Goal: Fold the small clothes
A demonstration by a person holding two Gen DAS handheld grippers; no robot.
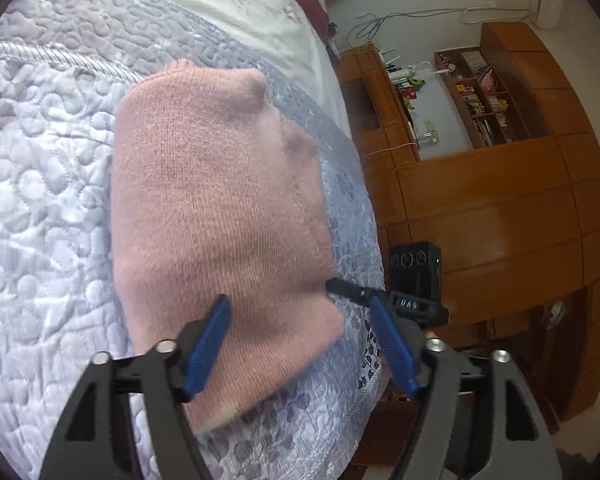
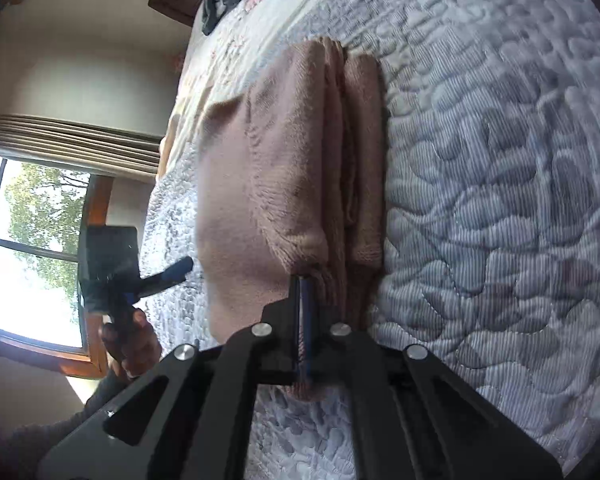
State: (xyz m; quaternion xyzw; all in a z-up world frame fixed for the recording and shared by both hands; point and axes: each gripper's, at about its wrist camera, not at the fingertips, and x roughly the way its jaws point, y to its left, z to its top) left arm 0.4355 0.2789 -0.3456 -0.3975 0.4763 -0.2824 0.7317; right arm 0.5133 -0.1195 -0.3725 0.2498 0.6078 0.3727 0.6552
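Right wrist: folded pink sweater (image 2: 284, 168) runs lengthwise from clamped right claw (image 2: 305, 280).

— What are you looking at on the bed?

— You have a pink knit garment (image 1: 220, 208), soft and fuzzy, folded into a thick oblong bundle. In your left wrist view it runs from about eleven o'clock down toward six.

— And from your right wrist view?

— There the pink knit garment (image 2: 284, 184) shows stacked folded layers along its three o'clock edge, with the near corner lifted at six o'clock.
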